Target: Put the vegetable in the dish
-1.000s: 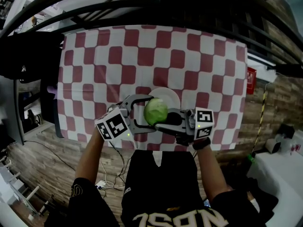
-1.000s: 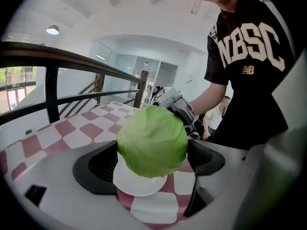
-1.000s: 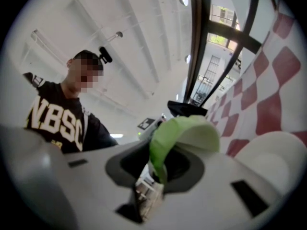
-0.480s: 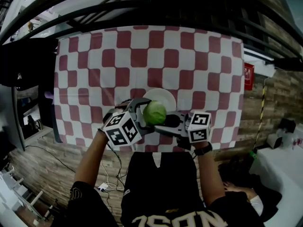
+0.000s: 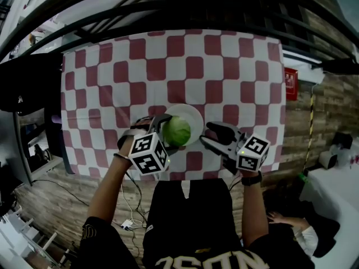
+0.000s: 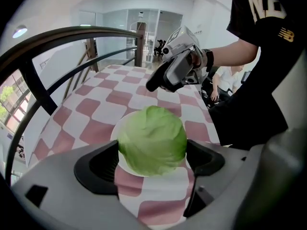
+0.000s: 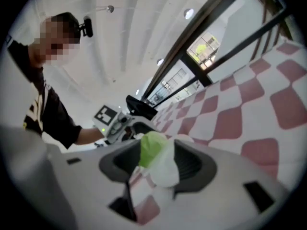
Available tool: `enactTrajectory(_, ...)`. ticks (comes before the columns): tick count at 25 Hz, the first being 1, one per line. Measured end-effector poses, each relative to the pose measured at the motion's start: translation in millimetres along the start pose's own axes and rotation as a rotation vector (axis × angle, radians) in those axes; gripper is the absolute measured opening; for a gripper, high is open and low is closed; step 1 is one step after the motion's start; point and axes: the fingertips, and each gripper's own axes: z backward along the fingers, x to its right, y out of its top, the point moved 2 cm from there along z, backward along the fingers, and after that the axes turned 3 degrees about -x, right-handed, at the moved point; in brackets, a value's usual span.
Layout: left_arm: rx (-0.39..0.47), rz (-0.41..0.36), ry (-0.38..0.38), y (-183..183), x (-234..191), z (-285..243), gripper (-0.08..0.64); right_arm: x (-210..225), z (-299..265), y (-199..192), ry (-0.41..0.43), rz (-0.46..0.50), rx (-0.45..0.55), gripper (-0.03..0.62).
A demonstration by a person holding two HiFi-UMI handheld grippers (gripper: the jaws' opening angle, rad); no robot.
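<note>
**cabbage** (image 5: 177, 130): a round, pale green head over the near-left part of the white dish (image 5: 194, 111). whether its underside rests on the dish or hangs just above it cannot be told from these views.

**left gripper** (image 6: 153, 163): clamped on the cabbage, with one dark jaw against each flank and the head bulging forward past the jaw tips. the gripper points steeply down at the dish, and its marker cube (image 5: 149, 154) is turned towards the person.

**right gripper** (image 5: 208, 134): the jaws stand wide apart, having just been opening, and grip nothing. the gripper is just right of the dish's rim, apart from the cabbage, with its jaw tips turned towards it. in the right gripper view the cabbage and dish show through the gap between the jaws, farther off and untouched.

**checked cloth** (image 5: 224, 66): red and white squares cover the table top. the dish lies near the cloth's near edge, roughly midway between its left and right edges. broad cloth extends from the dish to the far edge and to both sides. the narrowest margin is the strip between the dish and the near edge, where both grippers stand.

**railing** (image 5: 168, 4): dark curved bars run behind the cloth's far edge.

**wooden floor** (image 5: 73, 195): shows past the cloth's near corners.
</note>
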Motion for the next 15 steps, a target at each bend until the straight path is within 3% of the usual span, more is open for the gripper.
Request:
enactTrajectory(4,-0.072,-0.021,0.029,2,-5,-8,0.46,9,10,-1,-0.118,0.088,-0.007,0.212)
enactTrajectory(15,-0.215,-0.095,0.087,3,-12,-27,0.459,10,24,4,-0.183,0.096,0.068,0.212)
